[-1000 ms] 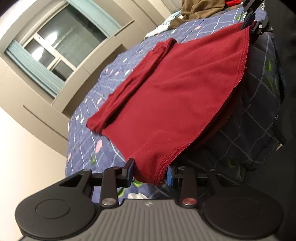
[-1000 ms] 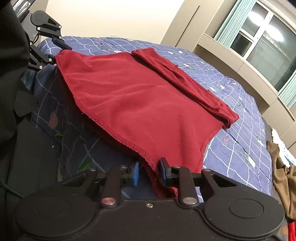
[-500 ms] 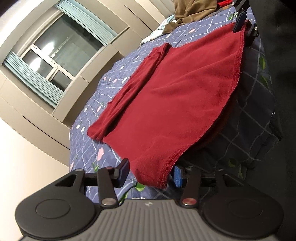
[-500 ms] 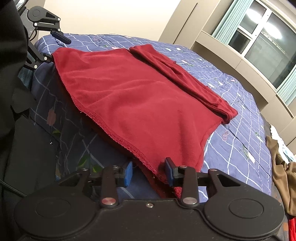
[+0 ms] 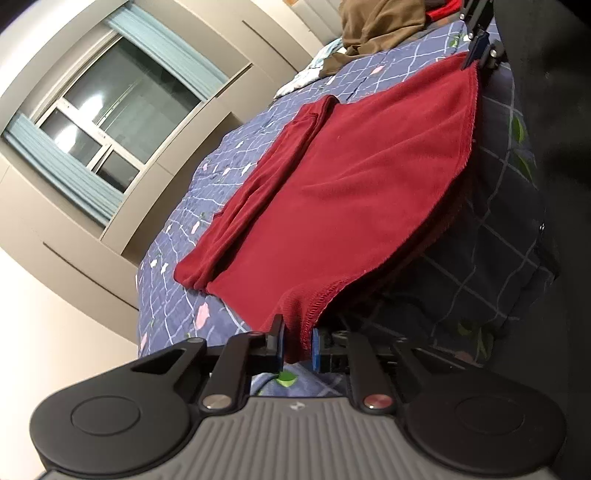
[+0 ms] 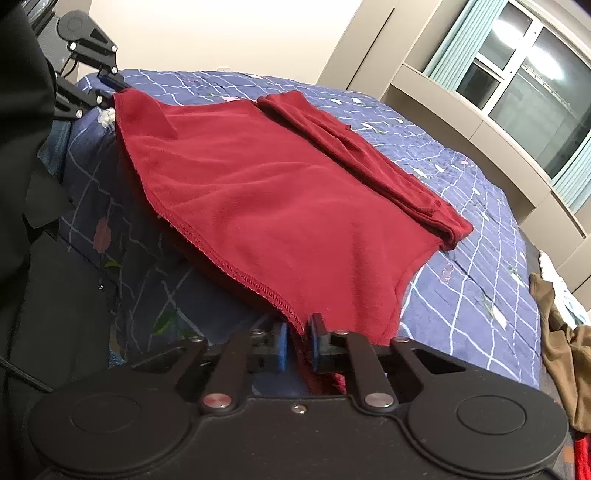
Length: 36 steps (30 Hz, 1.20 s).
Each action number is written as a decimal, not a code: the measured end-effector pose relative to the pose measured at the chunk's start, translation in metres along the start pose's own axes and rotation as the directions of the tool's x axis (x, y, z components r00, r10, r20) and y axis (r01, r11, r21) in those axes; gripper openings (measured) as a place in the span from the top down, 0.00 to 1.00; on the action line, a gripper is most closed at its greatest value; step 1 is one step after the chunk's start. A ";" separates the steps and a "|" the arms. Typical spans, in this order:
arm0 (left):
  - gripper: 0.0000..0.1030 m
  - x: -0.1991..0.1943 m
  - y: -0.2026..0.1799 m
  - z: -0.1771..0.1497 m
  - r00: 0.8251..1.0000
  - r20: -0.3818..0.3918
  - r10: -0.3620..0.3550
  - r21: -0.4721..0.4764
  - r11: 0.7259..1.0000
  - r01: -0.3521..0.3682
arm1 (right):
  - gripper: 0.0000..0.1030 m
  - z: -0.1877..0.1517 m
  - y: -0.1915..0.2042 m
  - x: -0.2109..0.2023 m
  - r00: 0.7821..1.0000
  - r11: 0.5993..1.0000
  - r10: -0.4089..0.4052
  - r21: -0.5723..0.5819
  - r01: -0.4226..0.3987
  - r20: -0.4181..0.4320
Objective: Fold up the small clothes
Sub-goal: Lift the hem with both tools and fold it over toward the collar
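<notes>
A dark red garment [image 5: 362,177] was spread on a bed covered by a blue checked quilt [image 6: 480,295], its stitched hem hanging just over the near edge. One hem corner was gripped by the left claw [image 5: 297,345], the other by the right claw [image 6: 296,345], each clenched on the fabric, apparently so that the near edge could be raised evenly for a fold. The garment's long axis was seen to run along the bed's edge, from one claw to the other, with an already folded band [image 6: 369,155] laid along the far side. A brown garment [image 5: 376,26] was left heaped farther along the bed.
</notes>
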<state>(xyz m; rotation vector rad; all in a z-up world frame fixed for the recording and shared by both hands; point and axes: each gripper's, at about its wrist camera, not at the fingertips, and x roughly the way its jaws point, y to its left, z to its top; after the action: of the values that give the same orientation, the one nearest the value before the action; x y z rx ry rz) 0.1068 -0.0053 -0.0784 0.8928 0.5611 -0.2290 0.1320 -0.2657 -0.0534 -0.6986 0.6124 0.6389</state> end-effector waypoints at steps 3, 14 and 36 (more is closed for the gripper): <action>0.88 0.001 0.014 0.003 1.000 0.014 0.001 -0.016 1.000 -0.001 | 0.92 0.004 -0.006 -0.001 1.000 1.000 -0.007 0.014 0.007 0.014; 0.88 0.014 0.074 0.033 0.997 0.068 0.044 -0.120 0.992 -0.035 | 0.93 0.031 -0.046 -0.005 0.993 0.996 -0.079 0.056 0.075 0.090; 0.88 0.126 0.235 0.117 0.999 -0.023 0.044 -0.327 0.944 -0.049 | 0.93 0.162 -0.185 0.083 0.946 0.943 -0.260 -0.161 0.292 0.194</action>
<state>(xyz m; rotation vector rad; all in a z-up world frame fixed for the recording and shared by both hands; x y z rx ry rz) 0.3517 0.0515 0.0682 0.5840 0.5717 -0.0814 0.3626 -0.2304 0.0592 -0.8789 0.2885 0.4905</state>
